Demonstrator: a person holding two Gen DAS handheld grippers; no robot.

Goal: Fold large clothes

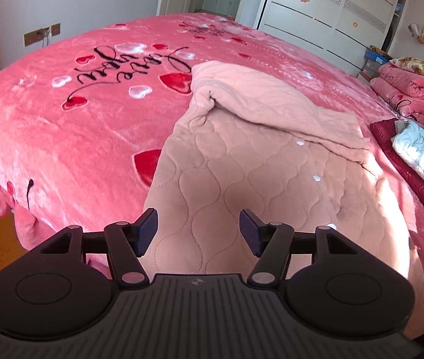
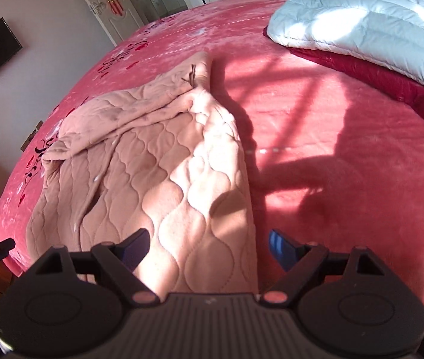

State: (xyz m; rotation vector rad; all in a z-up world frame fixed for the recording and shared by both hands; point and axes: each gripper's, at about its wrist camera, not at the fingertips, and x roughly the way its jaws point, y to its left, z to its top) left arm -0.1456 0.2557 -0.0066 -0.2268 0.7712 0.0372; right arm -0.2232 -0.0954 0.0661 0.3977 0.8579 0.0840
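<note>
Left wrist view: the pale pink quilted garment [image 1: 259, 161] lies on the red heart-print bed blanket [image 1: 71, 137], long axis running straight away from the left tool [image 1: 198, 233], whose pads are wide open over the near hem, gripping nothing. Right wrist view: the garment's right edge sits between the right tool [image 2: 209, 249] pads, wide open, empty.

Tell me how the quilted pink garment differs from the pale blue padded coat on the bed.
The quilted pink garment lies close below both grippers, partly folded, with wavy heart-like stitching. The pale blue padded coat lies farther off, stacked on a dark red garment, with straight channel stitching. Both rest on the pink blanket in patchy sunlight.
</note>
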